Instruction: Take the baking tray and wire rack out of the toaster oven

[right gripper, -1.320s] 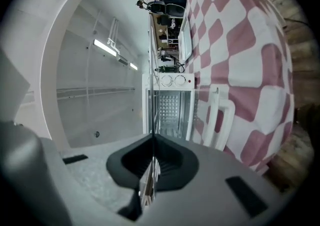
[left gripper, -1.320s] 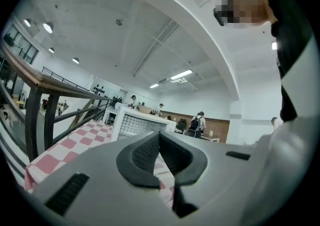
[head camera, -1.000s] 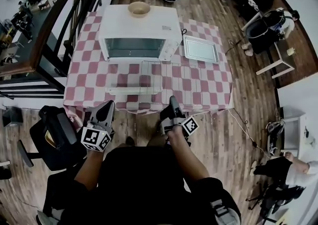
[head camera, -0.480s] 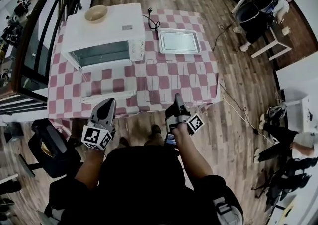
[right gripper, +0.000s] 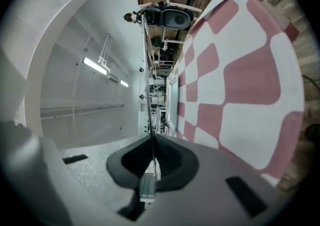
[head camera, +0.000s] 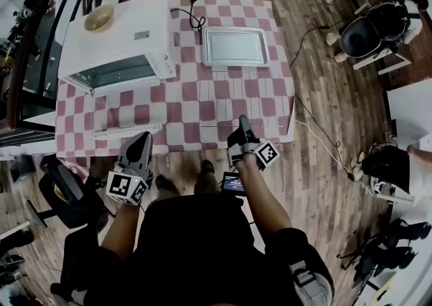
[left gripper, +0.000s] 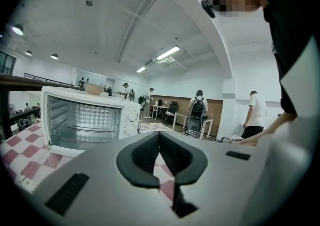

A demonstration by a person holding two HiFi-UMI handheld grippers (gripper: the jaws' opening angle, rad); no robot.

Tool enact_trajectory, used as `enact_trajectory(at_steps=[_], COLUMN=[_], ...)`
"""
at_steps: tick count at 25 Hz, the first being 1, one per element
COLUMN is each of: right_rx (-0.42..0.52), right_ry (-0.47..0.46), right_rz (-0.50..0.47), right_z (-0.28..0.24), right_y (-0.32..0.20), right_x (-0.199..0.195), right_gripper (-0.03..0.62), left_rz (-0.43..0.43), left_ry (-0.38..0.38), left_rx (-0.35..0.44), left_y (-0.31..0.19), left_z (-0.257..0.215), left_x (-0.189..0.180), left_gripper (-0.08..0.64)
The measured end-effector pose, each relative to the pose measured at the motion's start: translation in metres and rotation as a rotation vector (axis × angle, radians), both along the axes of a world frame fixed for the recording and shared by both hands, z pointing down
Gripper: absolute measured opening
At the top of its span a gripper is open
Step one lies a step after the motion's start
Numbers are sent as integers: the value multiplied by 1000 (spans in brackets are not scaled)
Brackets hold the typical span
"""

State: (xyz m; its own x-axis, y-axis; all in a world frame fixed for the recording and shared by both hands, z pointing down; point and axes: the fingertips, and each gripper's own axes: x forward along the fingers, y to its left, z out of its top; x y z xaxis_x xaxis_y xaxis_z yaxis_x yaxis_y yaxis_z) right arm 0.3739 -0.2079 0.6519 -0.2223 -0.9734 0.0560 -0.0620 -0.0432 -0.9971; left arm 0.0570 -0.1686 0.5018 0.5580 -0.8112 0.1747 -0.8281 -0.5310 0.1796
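Note:
The white toaster oven (head camera: 115, 41) stands at the table's far left, its door (head camera: 128, 132) folded down and its cavity (left gripper: 85, 120) showing no tray or rack. The silver baking tray (head camera: 235, 48) lies on the checked cloth to the oven's right. In front of the tray the wire rack (head camera: 233, 103) lies level, low over the cloth. My right gripper (head camera: 243, 122) is shut on its near edge, and the rack (right gripper: 148, 95) appears edge-on between the jaws. My left gripper (head camera: 140, 141) is shut on nothing at the table's near edge, by the door.
A tan bowl (head camera: 99, 18) sits on the oven's top. A black power cord (head camera: 191, 17) curls behind the oven. An office chair (head camera: 64, 193) stands at my left. Another black chair (head camera: 385, 31) and cables are on the floor to the right.
Both grippers have moved to the right along the table's front. The wire rack went with the right gripper, from in front of the oven door to in front of the baking tray.

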Motion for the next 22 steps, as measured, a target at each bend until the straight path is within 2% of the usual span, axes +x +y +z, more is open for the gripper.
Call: enact_trajectory(at_steps=[4, 10, 18, 22], right_rx=[-41, -120, -156, -177], right_ry=[-37, -61, -73, -43], right_rz=[-4, -42, -35, -31], right_z=[28, 58, 71, 78], right_y=[-25, -35, -48, -52], right_x=[12, 19, 26, 29], right_gripper=[5, 4, 5, 5], left_rz=[-32, -108, -127, -130], left_ry=[-18, -30, -32, -41], left_rx=[-22, -76, -90, -80], left_y=[-10, -3, 3, 6], left_z=[10, 25, 28, 29], left_x=[11, 19, 29, 28], left_gripper=[-6, -6, -6, -6])
